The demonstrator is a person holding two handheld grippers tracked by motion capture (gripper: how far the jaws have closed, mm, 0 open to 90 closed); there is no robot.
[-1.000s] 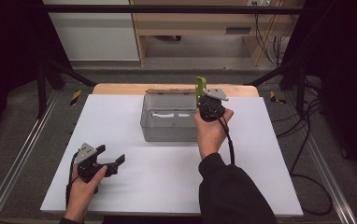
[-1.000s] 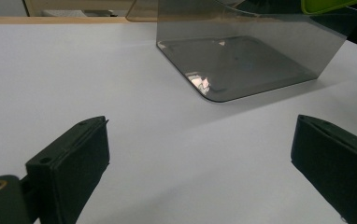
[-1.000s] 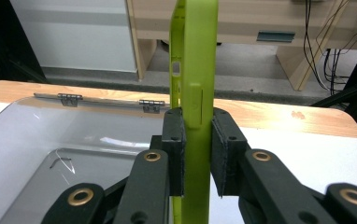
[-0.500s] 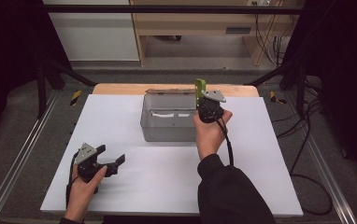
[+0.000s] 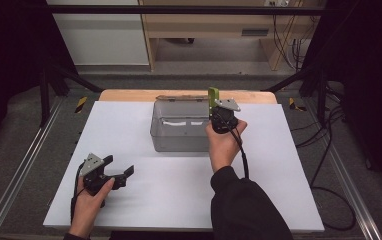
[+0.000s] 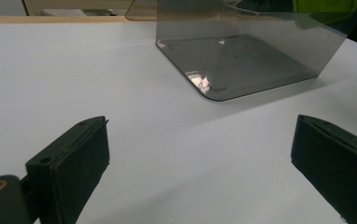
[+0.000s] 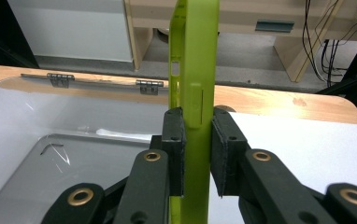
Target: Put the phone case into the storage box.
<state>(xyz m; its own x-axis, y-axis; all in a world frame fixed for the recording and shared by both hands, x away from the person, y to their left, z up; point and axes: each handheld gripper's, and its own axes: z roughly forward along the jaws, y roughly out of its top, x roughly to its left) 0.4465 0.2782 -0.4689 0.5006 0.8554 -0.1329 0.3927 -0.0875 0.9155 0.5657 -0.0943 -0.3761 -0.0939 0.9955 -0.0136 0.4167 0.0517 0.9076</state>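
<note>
A green case [image 7: 193, 88] is clamped edge-on between the closed pads of the right gripper [image 5: 214, 107], just right of centre in the high view. It is held upright at the right rim of a clear box [image 5: 179, 131], with the right hand [image 5: 222, 142] raised below it. At lower left, the left gripper [image 5: 119, 170] is rested on the white table [image 5: 289, 170], its jaws spread wide with nothing between them, pointed toward the box.

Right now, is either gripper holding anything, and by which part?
The right gripper clamps an upright green phone case by its lower edge, beside the clear box. The left gripper is open, holding nothing.
</note>
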